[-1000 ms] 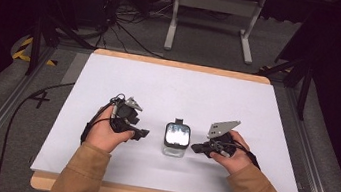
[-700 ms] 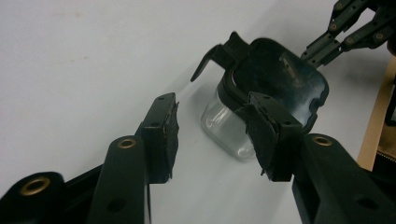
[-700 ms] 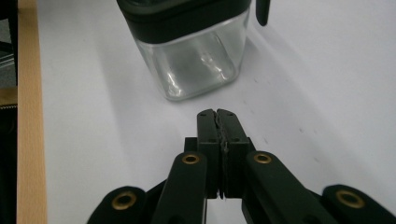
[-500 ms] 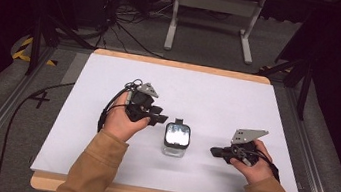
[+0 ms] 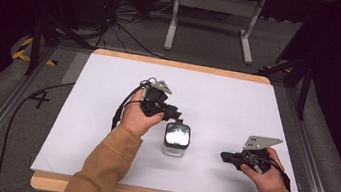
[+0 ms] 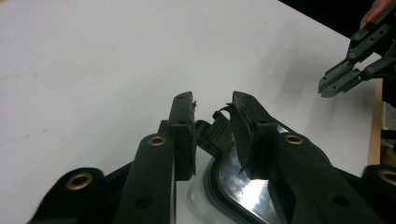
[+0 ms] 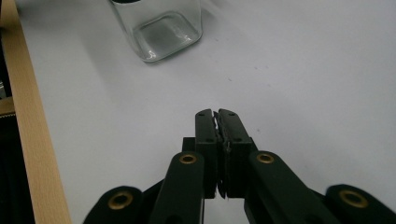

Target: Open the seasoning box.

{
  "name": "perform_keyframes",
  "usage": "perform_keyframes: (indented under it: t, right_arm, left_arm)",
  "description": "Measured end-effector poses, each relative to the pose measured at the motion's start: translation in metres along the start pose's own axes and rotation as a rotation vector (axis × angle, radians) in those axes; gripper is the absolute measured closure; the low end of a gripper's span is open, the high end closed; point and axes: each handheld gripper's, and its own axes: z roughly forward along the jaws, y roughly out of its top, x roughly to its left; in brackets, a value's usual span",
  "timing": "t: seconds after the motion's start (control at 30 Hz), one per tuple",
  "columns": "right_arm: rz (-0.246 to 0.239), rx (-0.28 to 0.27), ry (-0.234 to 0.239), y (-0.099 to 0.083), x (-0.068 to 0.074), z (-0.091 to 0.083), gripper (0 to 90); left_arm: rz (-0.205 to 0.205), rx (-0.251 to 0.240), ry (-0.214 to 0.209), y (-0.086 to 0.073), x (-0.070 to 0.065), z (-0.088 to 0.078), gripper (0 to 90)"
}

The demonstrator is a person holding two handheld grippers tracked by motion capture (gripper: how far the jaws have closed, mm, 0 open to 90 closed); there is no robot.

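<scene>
So there's a small square clear glass jar with a shiny lid sitting a bit toward 6 o'clock from the middle of the white counter. The left gripper comes in at the jar's 11 o'clock edge, jaws partly open and straddling a little black latch or tab on the lid. They don't look pinched on it yet, so my guess is it's lining up to flip or pull that clasp. The right gripper is parked at the jar's 3 o'clock, well apart, jaws pressed together on nothing, probably just waiting out of the way. The left gripper view is what gives you the latch between the jaws, which from the high view is just a dark blob. The right gripper view shows the jar's see-through bottom, looks empty to me.
</scene>
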Motion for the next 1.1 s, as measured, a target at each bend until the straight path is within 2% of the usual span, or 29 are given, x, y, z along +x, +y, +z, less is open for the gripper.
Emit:
perform_keyframes:
  t: [0.03,0.07,0.1,0.2,0.23,0.27,0.3,0.57,0.67,0.77,0.9,1.1]
  right_arm:
    - [0.0,-0.003,-0.002,-0.001,0.0,0.0,87.6]
    - [0.006,-0.002,-0.004,-0.001,0.0,-0.001,87.6]
    - [0.008,-0.004,-0.002,-0.002,0.0,-0.002,87.5]
    - [0.008,-0.002,-0.007,-0.003,0.0,-0.003,87.5]
    - [0.007,-0.002,-0.008,-0.003,0.001,-0.003,87.4]
    - [0.006,0.002,-0.008,-0.003,0.001,-0.003,87.3]
    - [0.005,0.002,-0.007,-0.003,0.001,-0.003,87.3]
    - [-0.006,0.007,0.004,-0.001,0.005,0.002,85.9]
    - [-0.004,0.005,0.006,-0.001,0.005,0.002,85.6]
    - [-0.006,0.003,0.007,-0.001,0.005,0.002,85.4]
    - [-0.006,-0.007,0.008,0.001,0.007,0.003,85.2]
    - [-0.033,-0.05,0.029,0.015,0.014,0.005,85.2]
  left_arm:
    - [-0.014,0.007,-0.023,0.0,0.0,0.003,74.1]
    - [-0.005,0.02,-0.027,0.0,0.002,0.005,75.5]
    - [-0.013,0.019,-0.028,0.0,0.001,0.007,76.8]
    - [-0.019,0.022,-0.021,0.0,0.002,0.011,81.4]
    - [-0.016,0.037,0.0,0.0,0.003,0.012,81.4]
    - [-0.02,0.036,0.015,0.0,0.003,0.012,85.6]
    - [-0.03,0.029,0.014,-0.001,0.004,0.013,86.9]
    - [-0.023,0.022,0.002,0.0,0.001,0.013,89.0]
    - [-0.014,0.046,0.013,0.0,-0.001,0.014,88.8]
    - [-0.015,0.045,0.013,0.0,-0.001,0.014,89.0]
    - [-0.025,0.032,0.01,0.0,0.0,0.015,89.3]
    - [-0.038,0.032,0.005,0.0,0.0,0.015,89.2]
